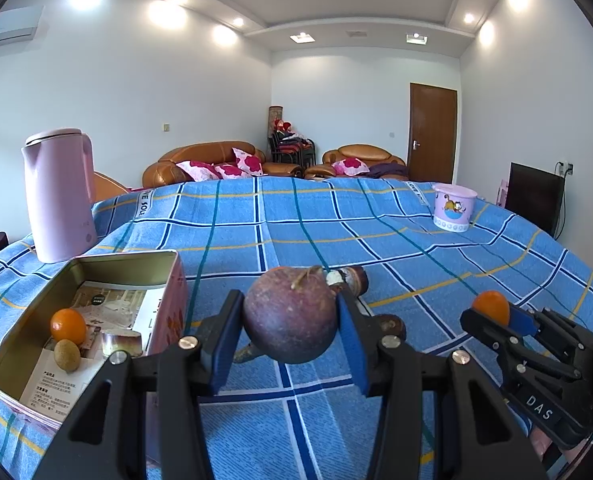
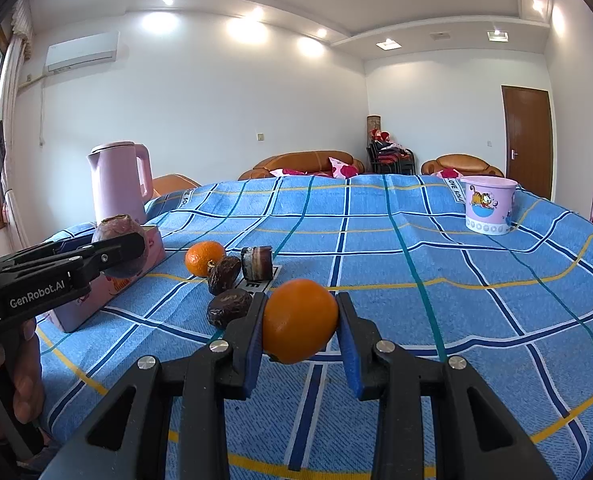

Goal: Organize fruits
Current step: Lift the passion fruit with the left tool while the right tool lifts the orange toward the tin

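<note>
Partway thru: tin (image 1: 96, 268) already holds an orange & a small brown fruit, left gripper (image 1: 290, 320) clamps a purple fruit (image 1: 290, 316), right gripper (image 2: 300, 322) clamps an orange (image 2: 299, 320), w/ several pcs left on the cloth (image 2: 416, 280).

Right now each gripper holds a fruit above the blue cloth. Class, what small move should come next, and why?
Probably carry the left gripper leftward over the open tin and release its dark purple fruit there. The tin already holds a small orange and a brownish fruit, with bare room beside them, and it lies just left of that gripper. The right gripper, shut on an orange, can follow.
</note>
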